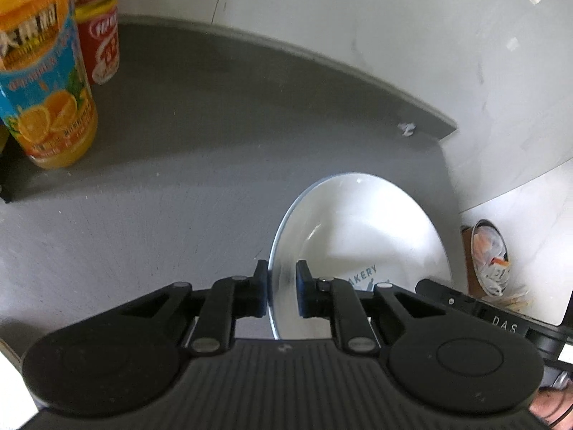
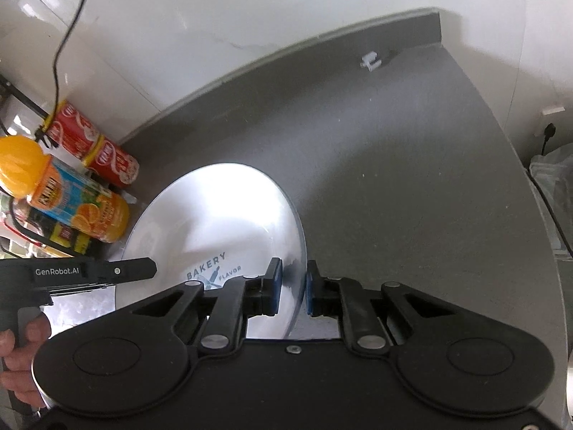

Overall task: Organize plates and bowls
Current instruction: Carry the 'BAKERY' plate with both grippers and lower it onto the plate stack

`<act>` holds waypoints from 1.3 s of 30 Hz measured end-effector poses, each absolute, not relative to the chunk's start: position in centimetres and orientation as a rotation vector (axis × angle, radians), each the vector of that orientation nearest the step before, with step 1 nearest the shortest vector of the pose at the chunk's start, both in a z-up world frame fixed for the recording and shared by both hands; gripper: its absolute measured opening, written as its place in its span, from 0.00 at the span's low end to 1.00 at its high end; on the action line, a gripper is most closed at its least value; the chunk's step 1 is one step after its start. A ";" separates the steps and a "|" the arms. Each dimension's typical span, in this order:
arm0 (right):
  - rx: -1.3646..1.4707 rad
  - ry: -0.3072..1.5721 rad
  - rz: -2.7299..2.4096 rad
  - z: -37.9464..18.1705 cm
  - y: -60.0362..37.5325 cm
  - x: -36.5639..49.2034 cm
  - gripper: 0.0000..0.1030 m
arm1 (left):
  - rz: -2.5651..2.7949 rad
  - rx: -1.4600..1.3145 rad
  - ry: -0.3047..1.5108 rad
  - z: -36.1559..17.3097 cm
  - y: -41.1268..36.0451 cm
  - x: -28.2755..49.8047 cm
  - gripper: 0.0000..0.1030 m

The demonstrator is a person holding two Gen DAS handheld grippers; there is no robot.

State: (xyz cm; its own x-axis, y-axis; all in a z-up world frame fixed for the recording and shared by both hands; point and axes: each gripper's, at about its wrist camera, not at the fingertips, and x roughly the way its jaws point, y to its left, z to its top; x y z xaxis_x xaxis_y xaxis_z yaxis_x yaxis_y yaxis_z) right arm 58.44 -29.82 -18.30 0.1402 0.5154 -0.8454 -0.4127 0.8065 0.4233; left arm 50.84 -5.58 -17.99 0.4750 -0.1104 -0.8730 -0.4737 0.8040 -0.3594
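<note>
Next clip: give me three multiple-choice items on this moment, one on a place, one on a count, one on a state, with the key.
1. Where do the bottles stand relative to the plate?
A. On the plate's left, near the wall
B. On the plate's right
C. On top of the plate

2. How many grippers straddle the plate's rim?
A. None
B. One
C. Two

3. What does the plate carry?
A. A bowl
B. Nothing, only print
C. Food

Key: 1 A, the orange bottle and red bottle sit left of it by the wall. 2 C, the left gripper and right gripper each have the rim between their fingers. 3 B, only BAKERY lettering shows on its bare surface.
</note>
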 end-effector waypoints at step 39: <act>0.096 1.136 0.658 -8.4 -20.7 41.6 0.10 | 0.202 -0.647 0.932 -10.1 5.1 32.2 0.12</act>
State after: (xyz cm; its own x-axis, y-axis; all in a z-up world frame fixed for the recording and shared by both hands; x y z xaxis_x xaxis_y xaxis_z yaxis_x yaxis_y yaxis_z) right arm 41.57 -20.70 -8.42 0.2558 0.5310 -0.8079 -0.4371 0.8089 0.3932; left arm 32.24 5.14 -10.08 0.5935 -0.1095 -0.7974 -0.4296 0.7947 -0.4288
